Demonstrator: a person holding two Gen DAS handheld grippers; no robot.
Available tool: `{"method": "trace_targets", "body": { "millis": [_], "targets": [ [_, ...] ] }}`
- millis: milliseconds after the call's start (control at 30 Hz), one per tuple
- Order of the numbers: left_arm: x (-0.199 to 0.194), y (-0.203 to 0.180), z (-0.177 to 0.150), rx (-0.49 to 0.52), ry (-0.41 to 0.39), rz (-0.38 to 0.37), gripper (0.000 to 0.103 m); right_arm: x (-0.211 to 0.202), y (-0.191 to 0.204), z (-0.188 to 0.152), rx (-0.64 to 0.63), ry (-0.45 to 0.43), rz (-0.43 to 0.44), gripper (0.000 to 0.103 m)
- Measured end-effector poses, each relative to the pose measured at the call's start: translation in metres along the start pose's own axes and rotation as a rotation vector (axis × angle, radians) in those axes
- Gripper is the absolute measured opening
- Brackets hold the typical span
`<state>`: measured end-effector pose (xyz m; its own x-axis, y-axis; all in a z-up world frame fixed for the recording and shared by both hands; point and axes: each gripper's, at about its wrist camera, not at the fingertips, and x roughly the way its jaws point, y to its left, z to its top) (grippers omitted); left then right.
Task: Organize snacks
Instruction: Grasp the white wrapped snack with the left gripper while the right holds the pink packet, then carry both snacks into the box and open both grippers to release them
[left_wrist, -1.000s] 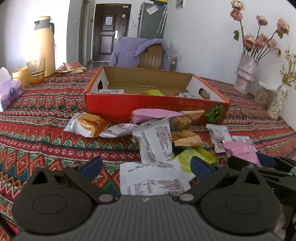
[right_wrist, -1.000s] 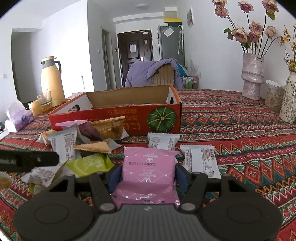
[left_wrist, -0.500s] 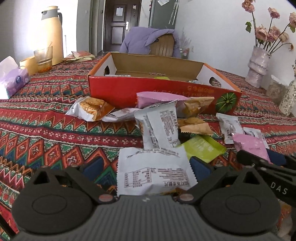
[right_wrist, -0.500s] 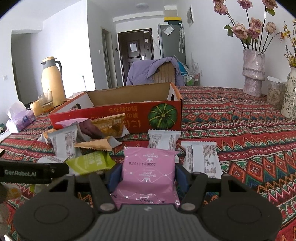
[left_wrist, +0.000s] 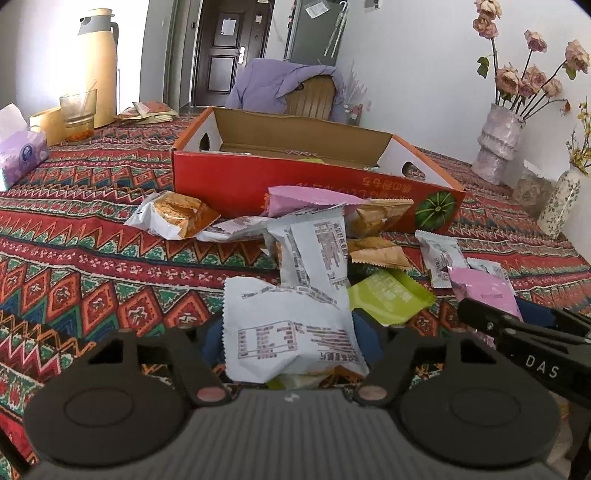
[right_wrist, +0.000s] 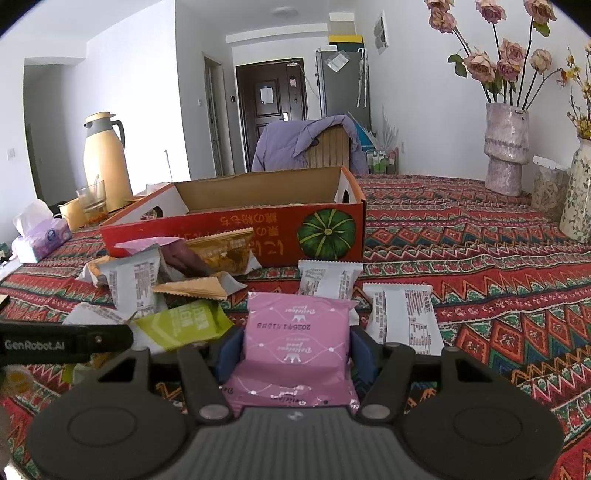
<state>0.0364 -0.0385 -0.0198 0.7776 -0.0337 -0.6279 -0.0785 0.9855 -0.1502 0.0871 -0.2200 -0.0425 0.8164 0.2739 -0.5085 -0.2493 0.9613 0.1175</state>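
Item: white packet (left_wrist: 291, 328), on the tabletop (left_wrist: 74, 258) at 6 o'clock of the red box (left_wrist: 295, 181), front of the snack pile. Light, soft, crinkly film; likely slippery; best taken across its flat sides. Left gripper (left_wrist: 291, 332): tilted down, fingers have just been closing, now pinching the packet's edges, its film buckled between them.

Item: pink packet (right_wrist: 297, 343), at 5 o'clock of the box. Puffy, light. Right gripper (right_wrist: 295, 350): tilted down, fingers pinching it at both sides.
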Motion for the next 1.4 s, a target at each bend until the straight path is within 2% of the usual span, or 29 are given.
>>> {"method": "trace_targets", "body": {
  "millis": [33,67,367,567,1033,1400],
  "targets": [
    [-0.001,0.001,0.000,-0.002,0.000,-0.003,0.061,-0.001,0.000,0.000,-0.001,-0.001,0.000,0.062],
    [-0.001,0.002,0.000,-0.003,-0.001,-0.007,0.058,-0.001,0.001,0.000,-0.002,-0.002,-0.001,0.062],
    [-0.010,0.009,0.002,0.002,-0.029,-0.042,0.038,-0.004,0.003,0.001,-0.011,-0.007,-0.004,0.062],
    [-0.018,0.013,0.004,0.014,-0.066,-0.053,0.029,-0.005,0.005,0.002,-0.015,-0.010,-0.006,0.062],
    [-0.033,0.021,0.014,0.027,-0.136,-0.083,0.027,-0.009,0.008,0.008,-0.023,-0.037,-0.008,0.062],
    [-0.039,0.020,0.054,0.033,-0.236,-0.092,0.027,-0.008,0.012,0.039,-0.028,-0.124,-0.003,0.062]
  ]
}}
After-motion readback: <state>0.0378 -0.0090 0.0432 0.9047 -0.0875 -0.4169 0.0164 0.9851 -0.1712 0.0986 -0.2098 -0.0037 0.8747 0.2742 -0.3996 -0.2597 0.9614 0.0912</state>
